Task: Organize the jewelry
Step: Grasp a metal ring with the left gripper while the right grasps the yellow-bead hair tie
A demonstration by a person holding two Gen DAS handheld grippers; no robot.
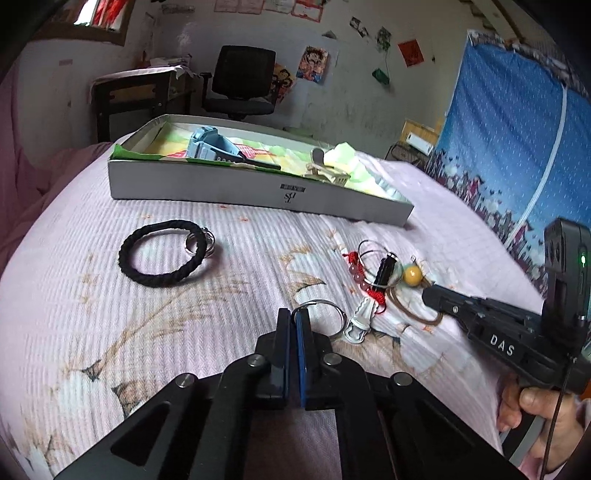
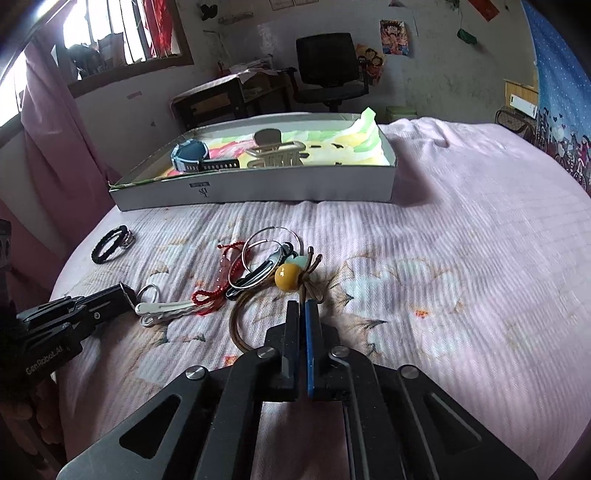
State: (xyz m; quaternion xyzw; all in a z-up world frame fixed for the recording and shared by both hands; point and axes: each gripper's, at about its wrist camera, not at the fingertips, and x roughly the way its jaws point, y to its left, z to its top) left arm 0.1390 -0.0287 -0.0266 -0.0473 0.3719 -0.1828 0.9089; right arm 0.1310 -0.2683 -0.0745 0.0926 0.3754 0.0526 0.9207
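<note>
Two bits of writing read clearly. "DAS" stands in white on the body of the right gripper as the left camera sees it, and "Gen Robot.AI" runs along the left gripper in the right camera. The white box [image 1: 258, 192] has a small printed mark on its near wall that I cannot make out.

My left gripper [image 1: 293, 314] has its jaws pressed together, low over the bed [image 1: 92, 332]. Its tip touches a silver key ring [image 1: 320, 302], but I cannot tell whether the wire is pinched. My right gripper [image 2: 302, 306] is closed as well. Its tip is right at the knot of a brown elastic loop [image 2: 236, 325], and again I cannot say if it has caught the cord.

The jewelry lies in three places. Far across the bed the box holds two things, a blue-grey watch [image 1: 207, 146] and one beige claw clip [image 1: 325, 171]. At near left one black braided band [image 1: 162, 253] lies alone with a silver ring against it. The rest is heaped between the grippers:
- a red cord bracelet [image 1: 354, 267] with reddish beads
- two large silver hoops [image 2: 270, 229]
- one yellow bead [image 1: 412, 275] with a pale green one beside it
- one white hair clip [image 1: 358, 323]
- a small black piece I cannot identify

Only the left camera shows the person's hand [image 1: 535, 410] on the right gripper's handle. Only the right camera takes in the barred window [image 2: 122, 33]. Both show the black office chair [image 1: 240, 85] against the far wall.
</note>
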